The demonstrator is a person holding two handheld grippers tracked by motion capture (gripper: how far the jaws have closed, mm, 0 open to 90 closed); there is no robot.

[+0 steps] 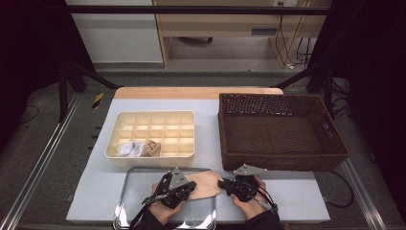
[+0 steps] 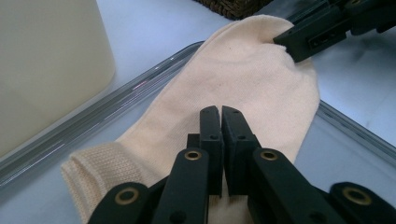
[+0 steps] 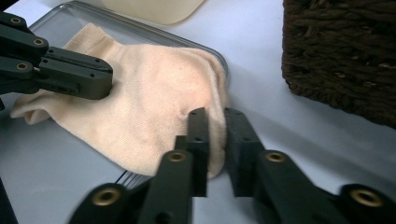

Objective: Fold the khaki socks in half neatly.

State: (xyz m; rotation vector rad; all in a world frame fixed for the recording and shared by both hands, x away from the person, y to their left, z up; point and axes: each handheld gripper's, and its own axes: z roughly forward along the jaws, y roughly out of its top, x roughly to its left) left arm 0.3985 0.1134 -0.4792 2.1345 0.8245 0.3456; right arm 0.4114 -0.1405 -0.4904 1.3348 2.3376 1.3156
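A pale peach sock lies flat, partly on a shiny metal tray and with its toe end over the tray's right rim. In the left gripper view the sock stretches away from the left gripper, whose jaws stand pinched together on the fabric near the ribbed cuff. My right gripper holds the toe edge of the sock between its jaws. From above, the left gripper and right gripper face each other across the sock.
A cream divided organizer sits behind the tray, with a white rolled sock and a tan one in its front compartments. A dark wicker basket stands at the right, close behind the right hand.
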